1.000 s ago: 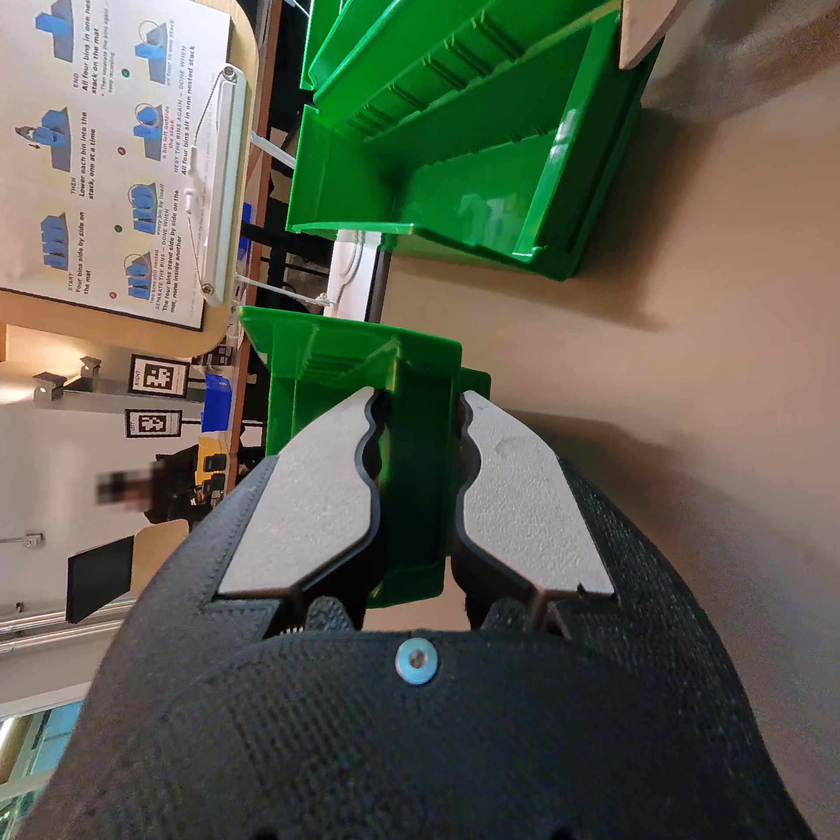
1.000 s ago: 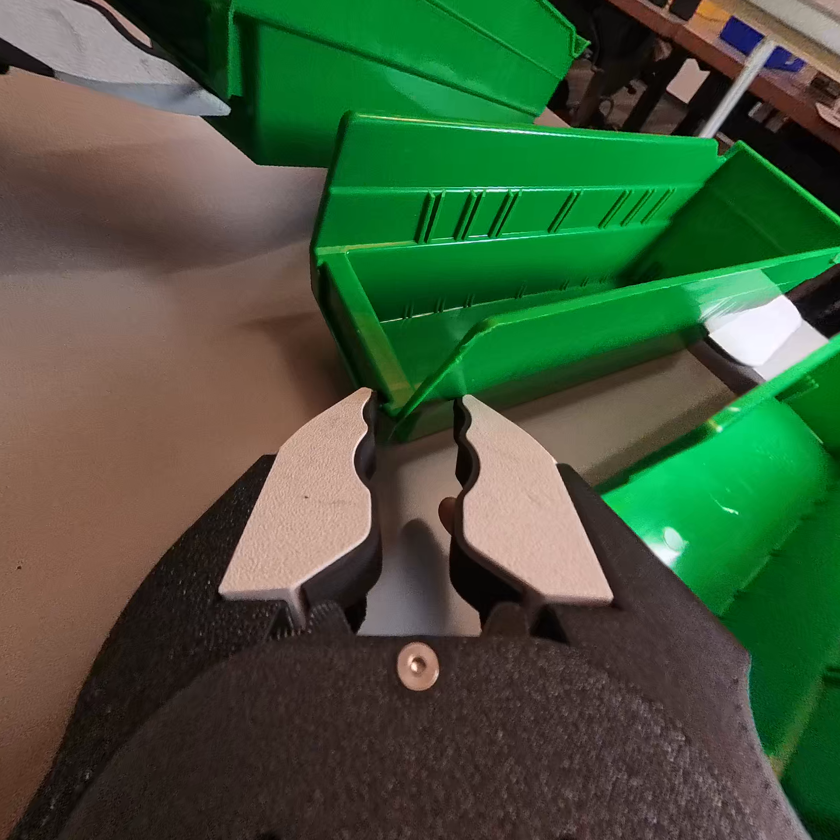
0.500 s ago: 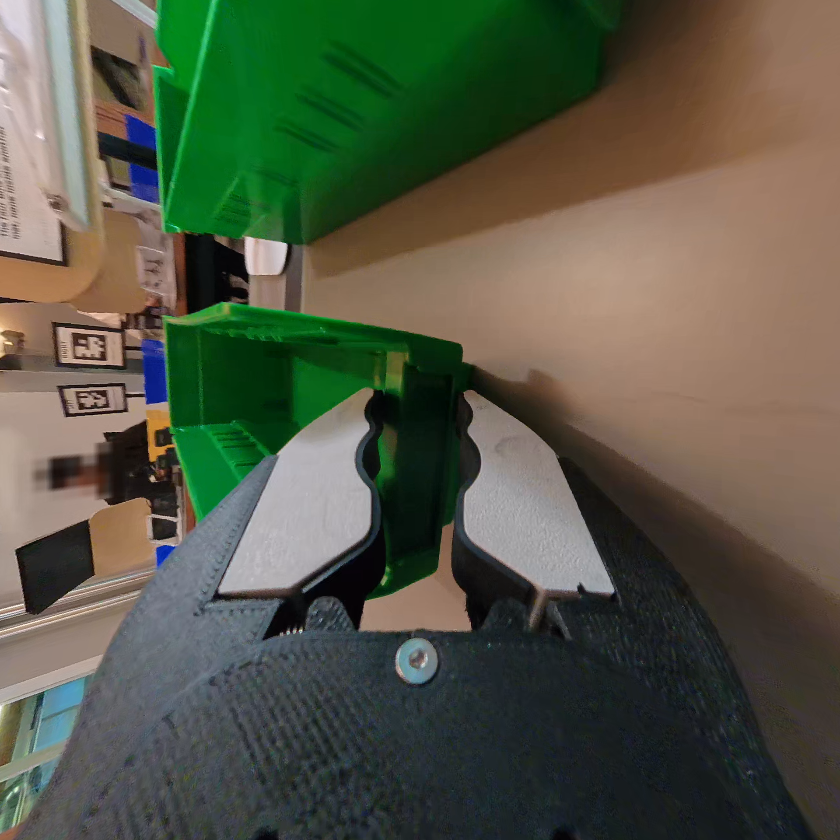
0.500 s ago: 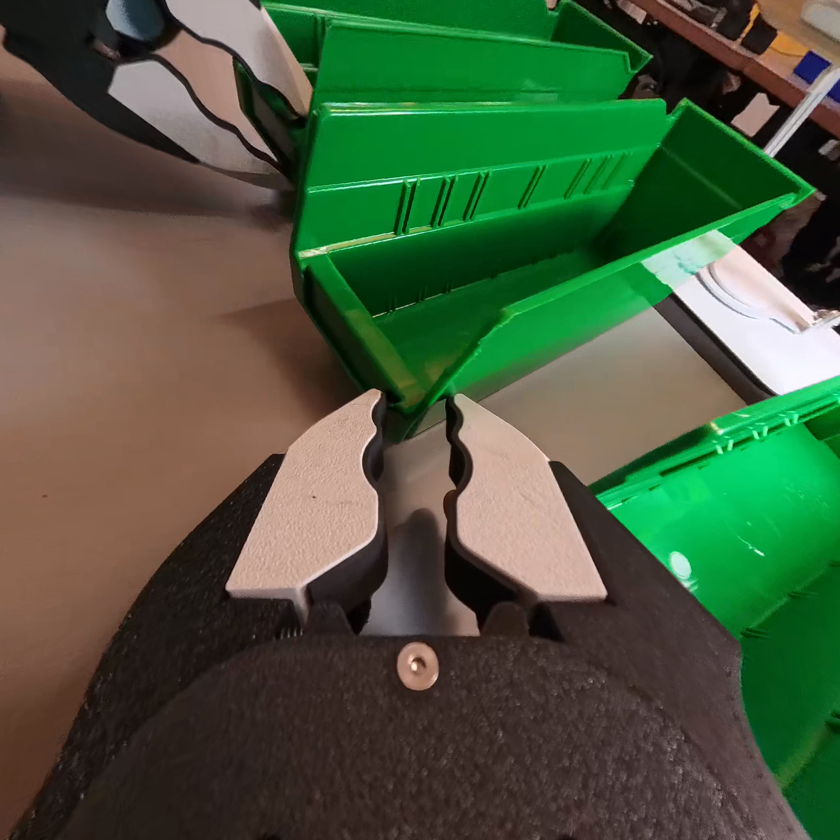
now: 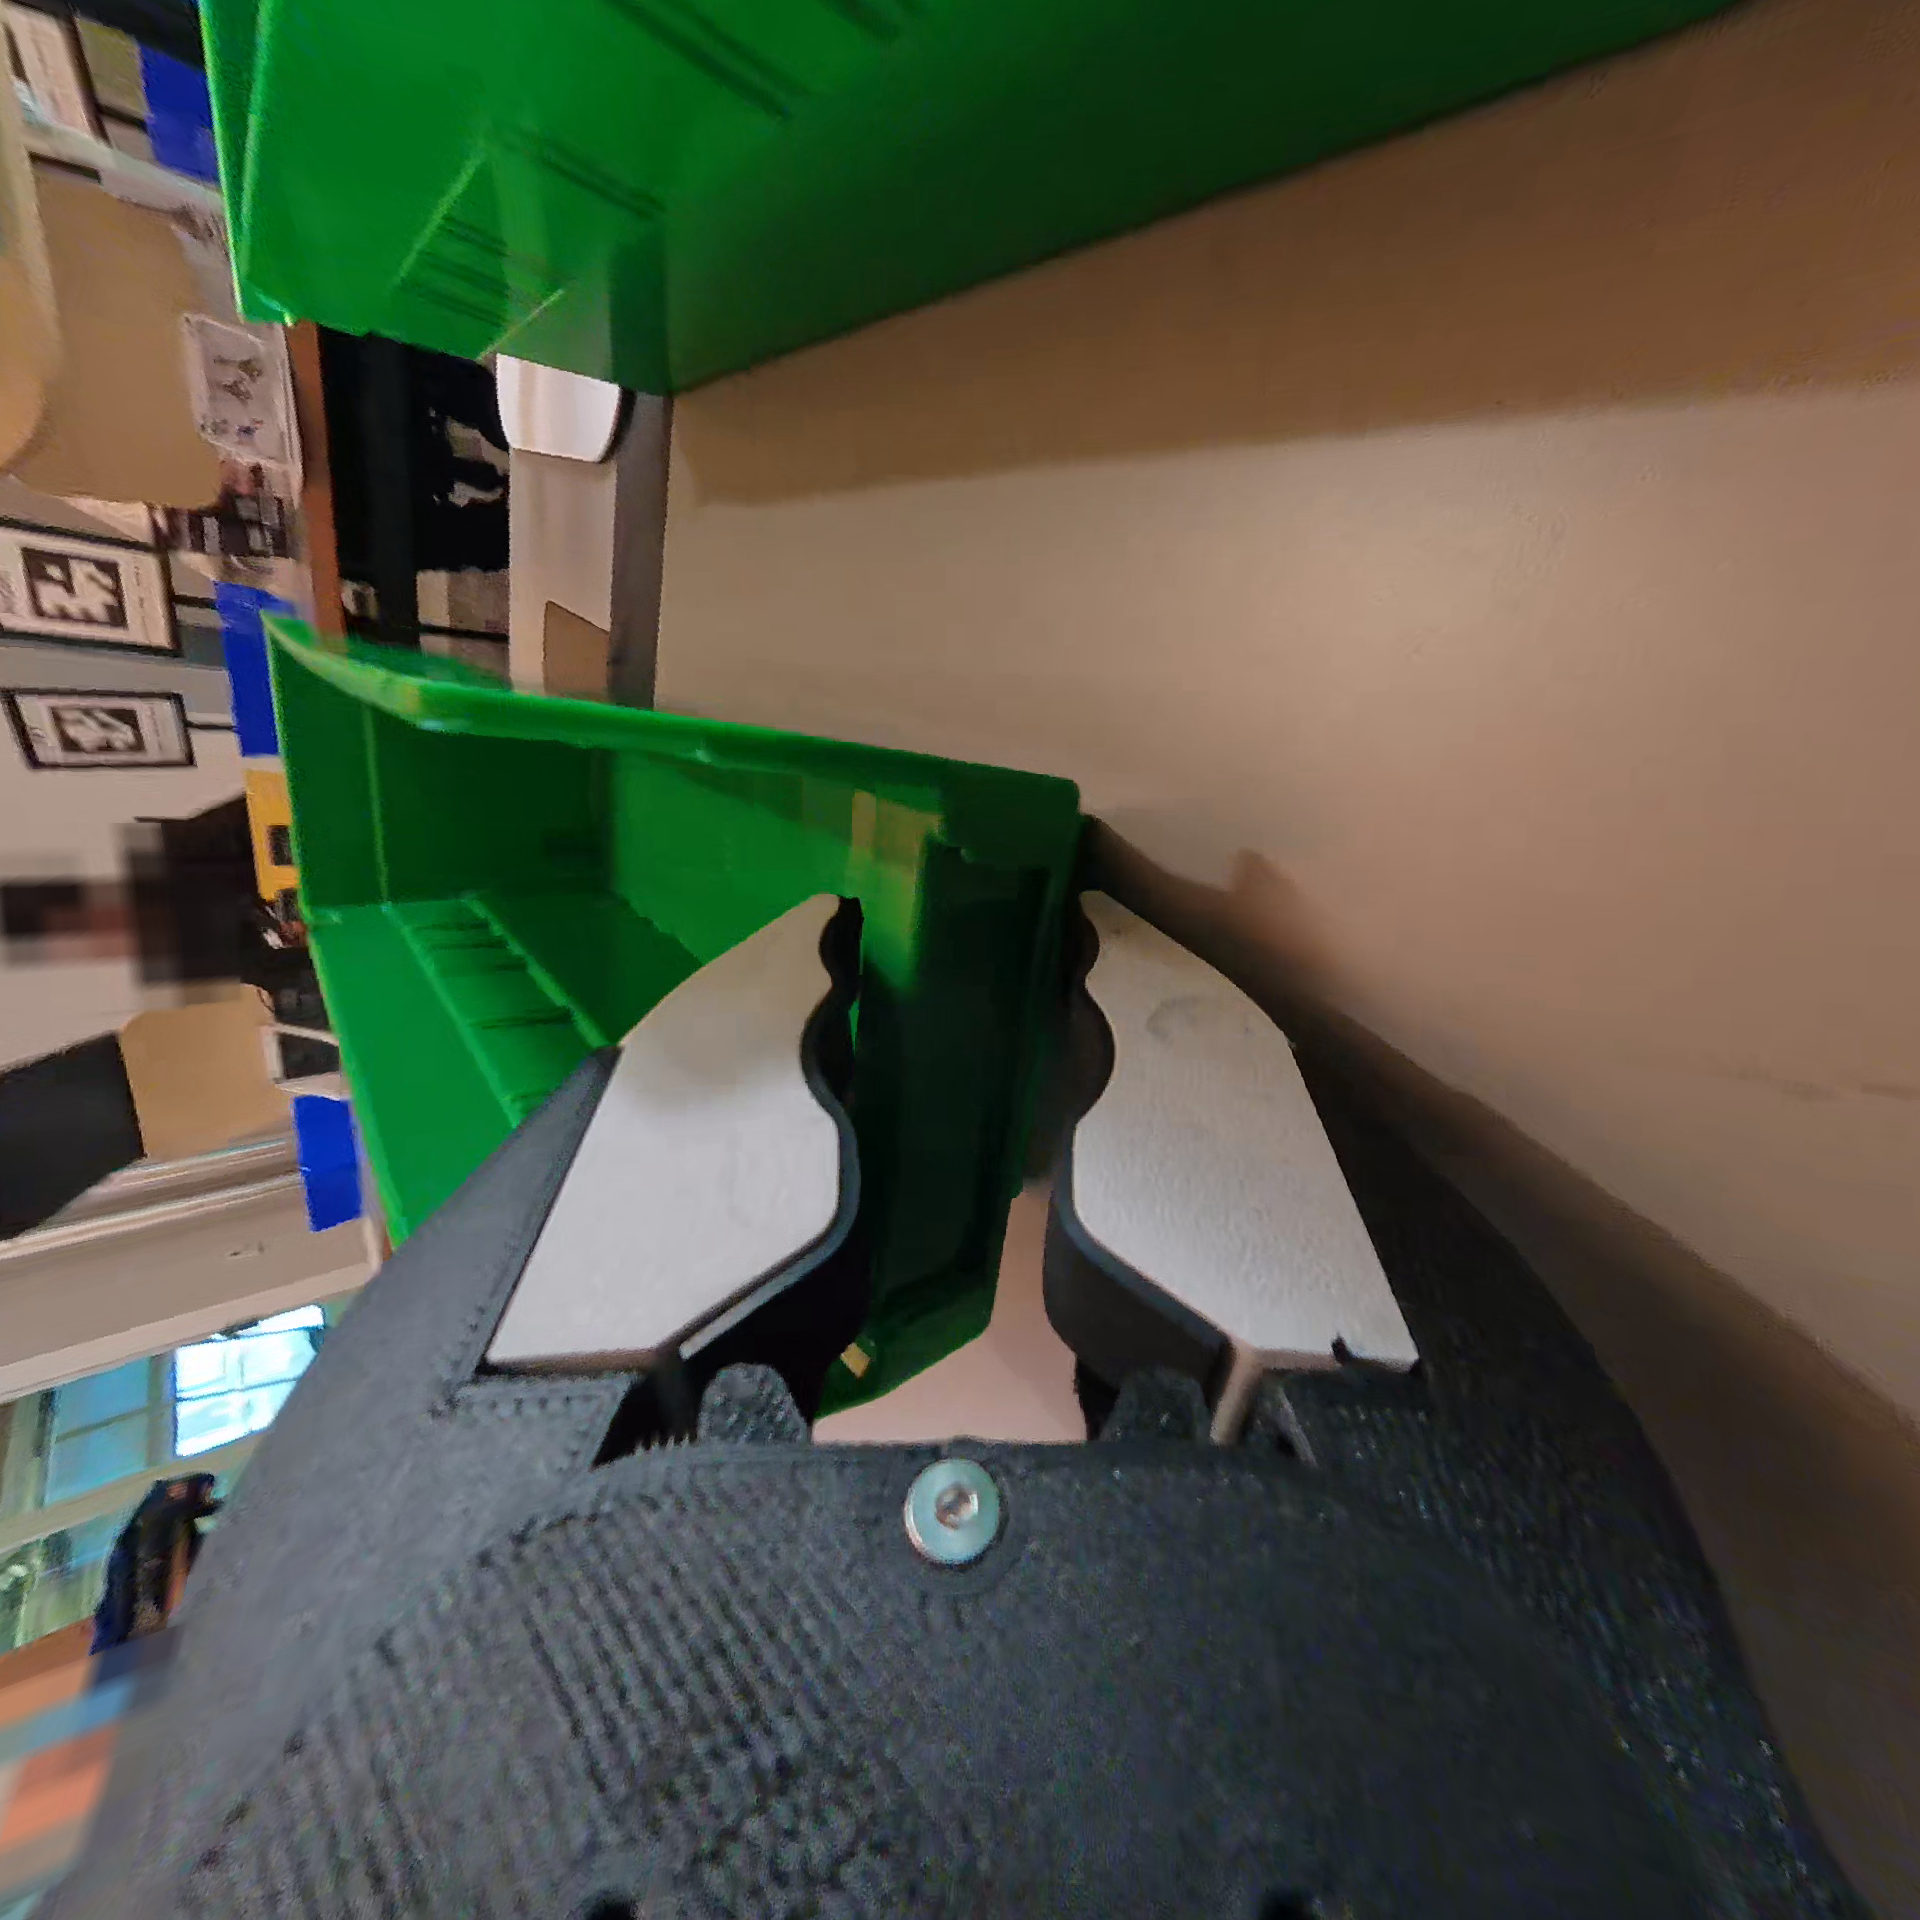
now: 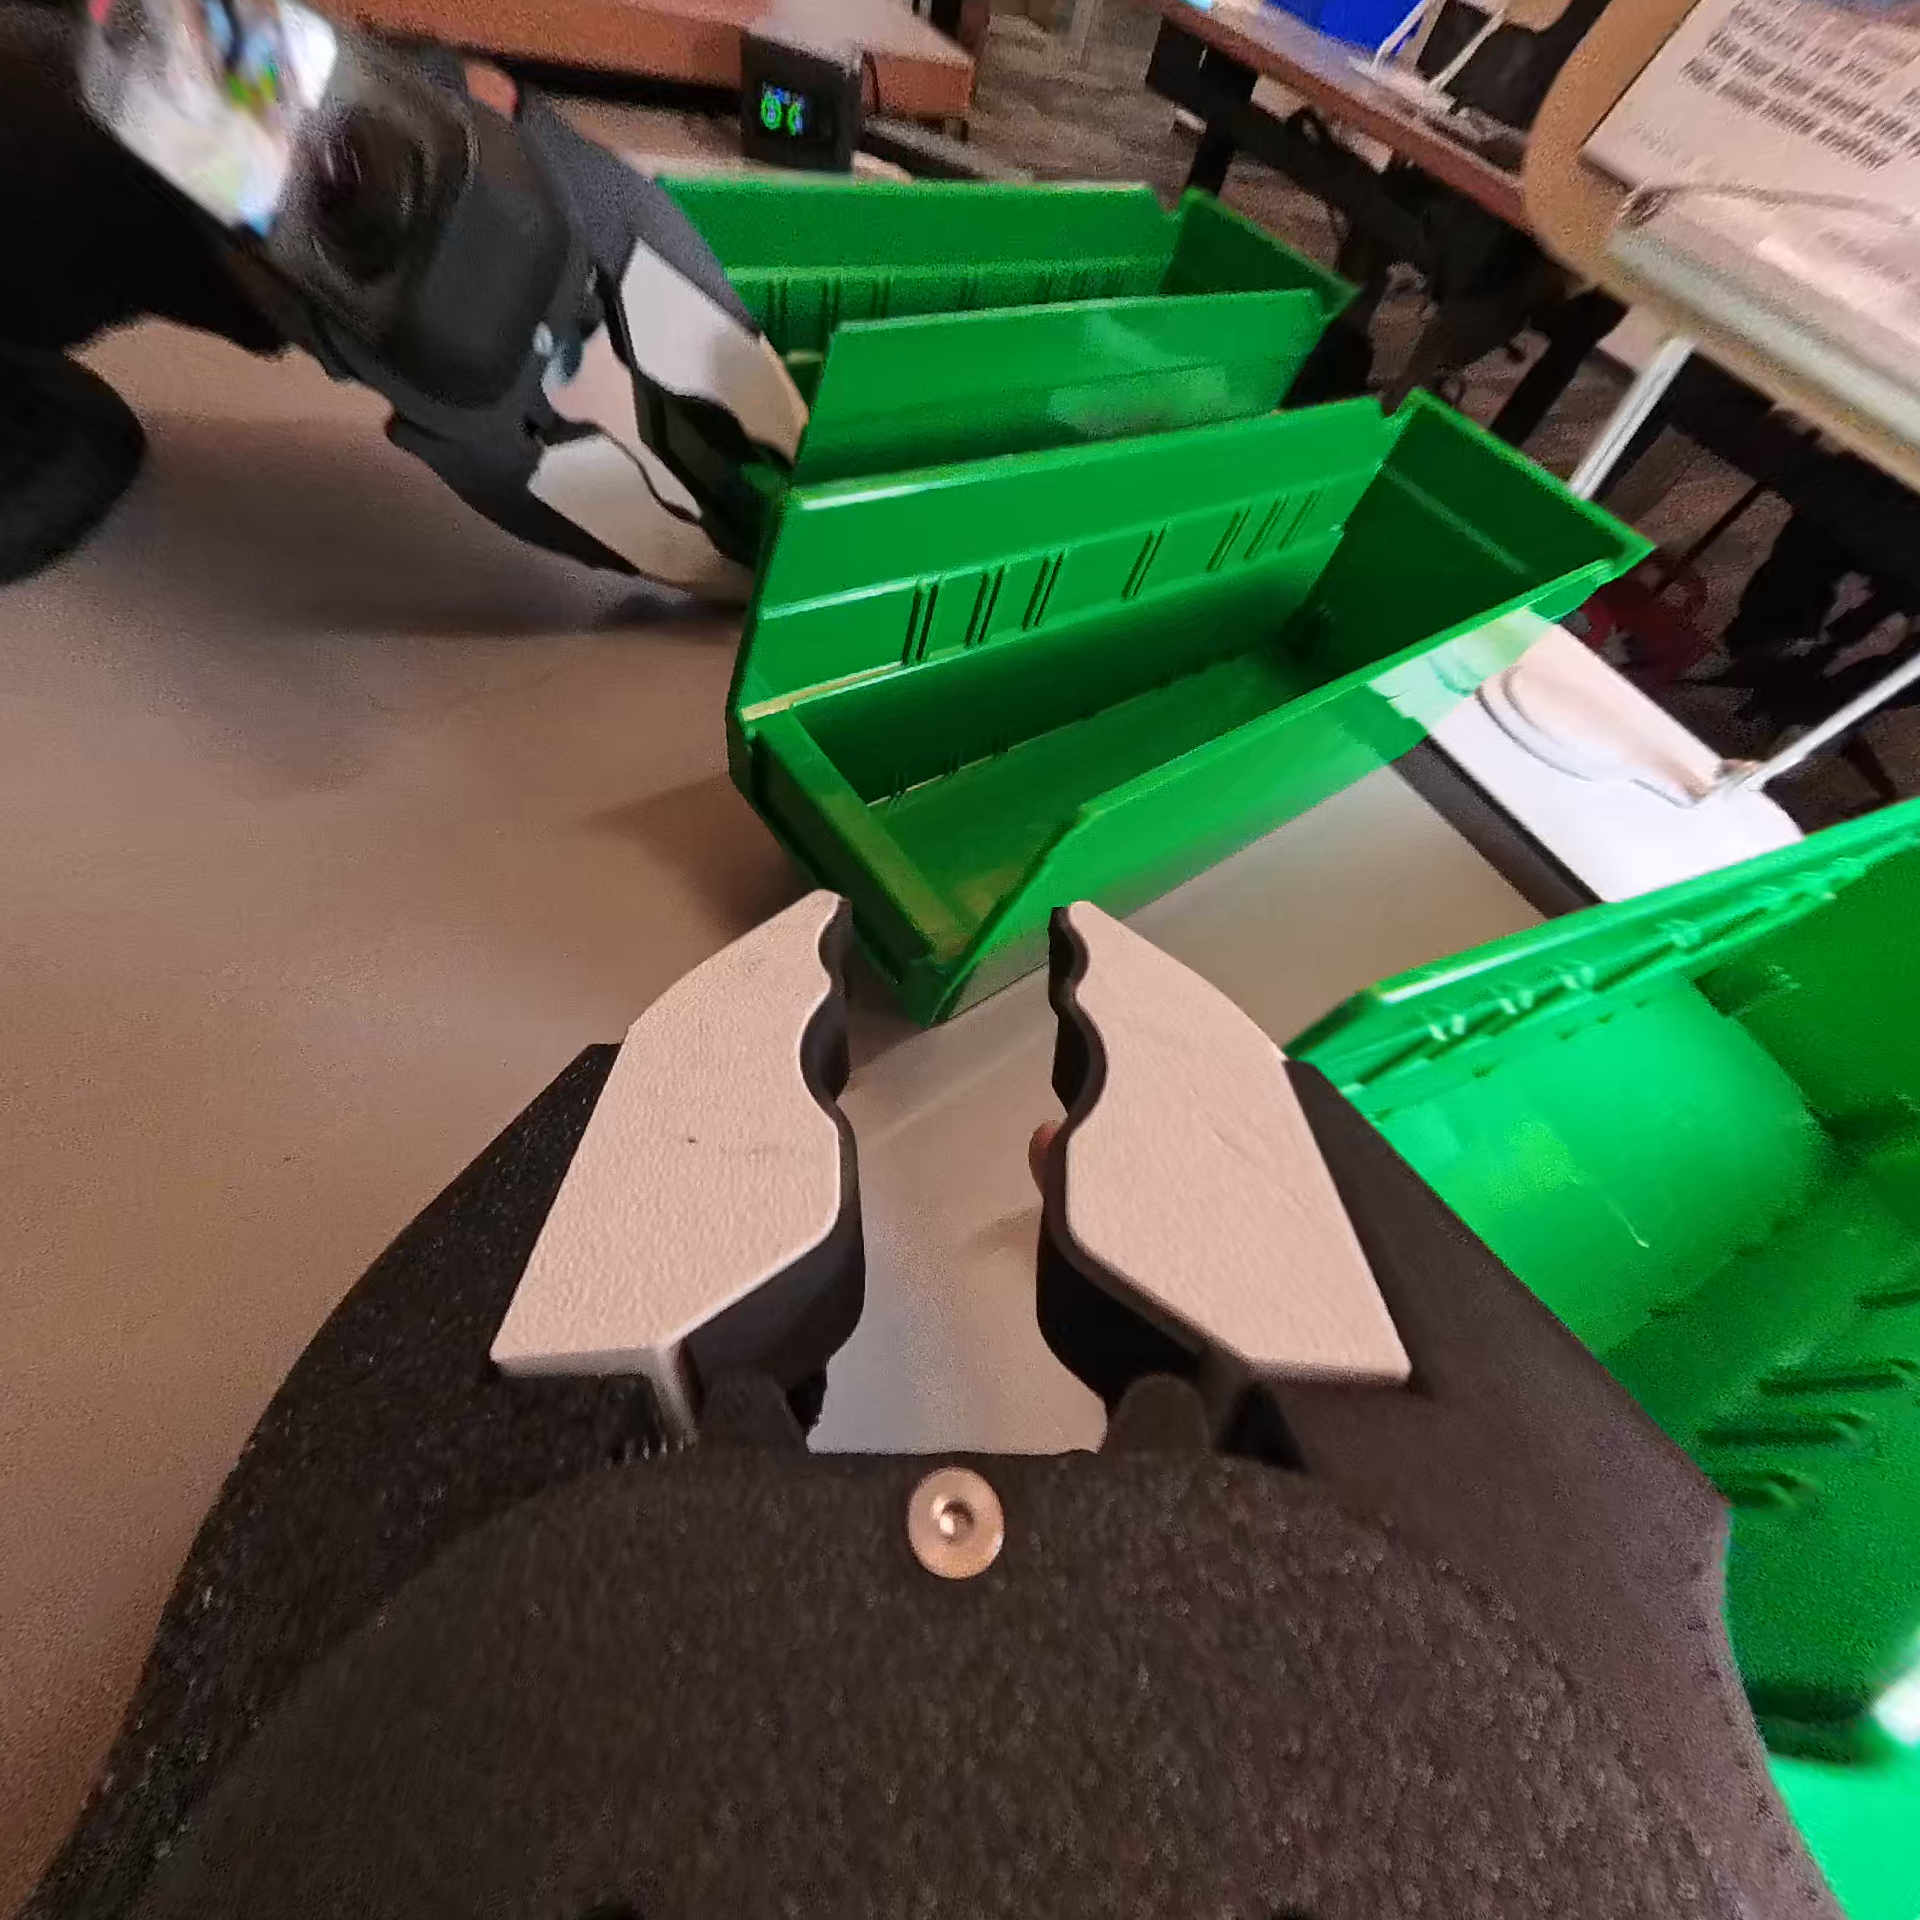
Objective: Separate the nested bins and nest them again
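Note:
My left gripper (image 5: 961,904) is shut on the front wall of a green bin (image 5: 582,831), with one finger inside the bin and one outside, close to the tan mat (image 5: 1455,623). In the right wrist view this gripper (image 6: 675,416) and its bin (image 6: 987,270) are at the far left of the row. A second green bin (image 6: 1143,675) stands beside it, and shows at the top of the left wrist view (image 5: 935,156). My right gripper (image 6: 948,914) is open and empty, its tips at that bin's front corner. A third green bin (image 6: 1662,1247) is at the right.
The mat (image 6: 312,935) ends at a dark table edge with a white object (image 6: 1610,748) beyond it. A board with an instruction sheet (image 6: 1766,156) stands at the back right. A small black device (image 6: 800,109) sits far behind. A person is far off in the left wrist view. Left tips to right tips: about 25 centimetres.
My left gripper has carried its bin in beside the middle bin and low to the mat. My right gripper has drawn back a little and its fingers have spread slightly.

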{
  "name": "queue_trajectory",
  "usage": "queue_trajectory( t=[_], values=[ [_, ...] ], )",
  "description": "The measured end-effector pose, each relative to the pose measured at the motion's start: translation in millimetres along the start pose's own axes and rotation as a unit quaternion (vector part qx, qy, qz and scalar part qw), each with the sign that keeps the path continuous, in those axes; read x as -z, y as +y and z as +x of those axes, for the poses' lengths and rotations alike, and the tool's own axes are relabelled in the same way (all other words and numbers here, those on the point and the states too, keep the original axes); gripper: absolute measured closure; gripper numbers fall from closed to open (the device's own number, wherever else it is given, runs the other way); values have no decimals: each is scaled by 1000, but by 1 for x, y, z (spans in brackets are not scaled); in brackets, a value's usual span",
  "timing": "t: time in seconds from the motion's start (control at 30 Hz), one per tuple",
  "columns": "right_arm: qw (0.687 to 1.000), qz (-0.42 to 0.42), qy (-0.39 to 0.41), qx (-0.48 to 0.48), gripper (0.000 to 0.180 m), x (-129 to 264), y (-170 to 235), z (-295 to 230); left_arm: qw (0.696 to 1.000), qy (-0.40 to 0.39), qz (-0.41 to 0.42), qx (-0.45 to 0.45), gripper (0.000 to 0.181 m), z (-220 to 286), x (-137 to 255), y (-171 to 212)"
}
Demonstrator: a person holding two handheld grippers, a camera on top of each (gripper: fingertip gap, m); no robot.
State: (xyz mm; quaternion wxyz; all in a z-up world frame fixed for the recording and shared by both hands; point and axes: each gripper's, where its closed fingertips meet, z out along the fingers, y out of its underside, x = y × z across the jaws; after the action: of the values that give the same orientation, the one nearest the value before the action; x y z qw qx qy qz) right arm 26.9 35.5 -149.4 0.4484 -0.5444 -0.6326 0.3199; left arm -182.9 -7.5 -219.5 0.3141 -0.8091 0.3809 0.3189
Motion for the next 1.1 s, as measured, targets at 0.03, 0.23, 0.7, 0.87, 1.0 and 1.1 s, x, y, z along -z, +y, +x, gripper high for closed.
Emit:
queue_trajectory(
  t=[0.03,0.23,0.7,0.87,1.0,1.1],
  values=[
    [1000,8,4,-4,144,8,-4,3,1000,-6,8,-10,146,-1,1,-2],
    [997,22,76,-25,144,59,5,38,996,-5,67,64,151,-20,30,-5],
    [985,-15,172,-24,141,94,44,77,984,-30,167,-61,150,-58,131,-147],
    [985,-28,173,-9,140,89,51,71,987,35,136,-73,150,-15,108,-183],
    [985,-33,168,-12,141,85,55,71,993,71,76,-64,150,10,77,-189],
    [985,-35,168,-12,141,83,57,72,991,106,53,-55,150,27,56,-187]
  ],
)
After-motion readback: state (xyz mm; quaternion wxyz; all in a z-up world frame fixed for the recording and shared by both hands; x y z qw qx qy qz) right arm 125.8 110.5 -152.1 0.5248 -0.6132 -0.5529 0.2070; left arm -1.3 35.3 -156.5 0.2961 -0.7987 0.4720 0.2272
